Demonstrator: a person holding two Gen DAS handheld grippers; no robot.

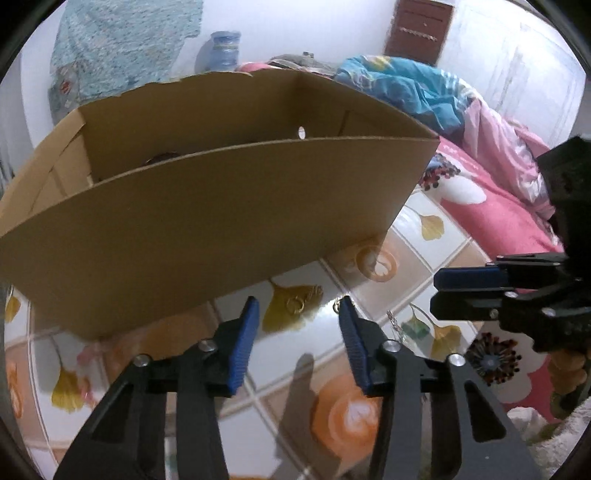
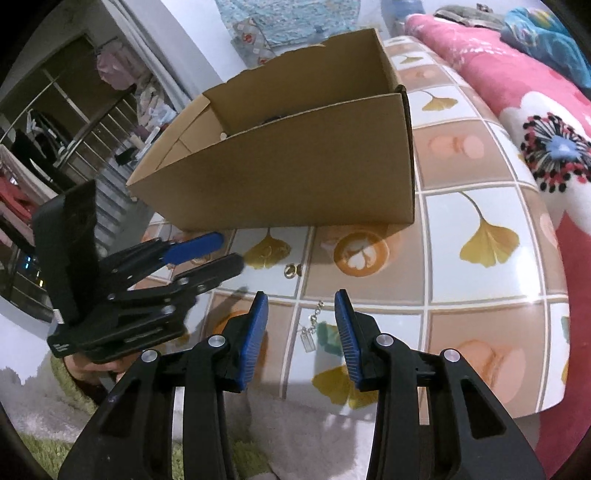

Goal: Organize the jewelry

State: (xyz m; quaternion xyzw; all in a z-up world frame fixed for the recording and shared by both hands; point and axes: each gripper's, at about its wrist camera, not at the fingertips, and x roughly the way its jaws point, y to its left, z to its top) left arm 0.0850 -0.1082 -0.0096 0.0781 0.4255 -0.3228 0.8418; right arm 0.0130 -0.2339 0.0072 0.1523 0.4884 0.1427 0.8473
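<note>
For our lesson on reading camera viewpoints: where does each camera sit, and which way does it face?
Left wrist: sits on the left gripper, aimed down over the tiled tabletop at the open brown cardboard box; the right gripper shows at right.
Right wrist: sits on the right gripper, facing the same box; the left gripper shows at left.
Shared: box, gold ring, silver chain.

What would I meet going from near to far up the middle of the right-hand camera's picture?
Silver pendant chain between the open fingers, then gold ring, then cardboard box, then the patterned cloth on the wall.
</note>
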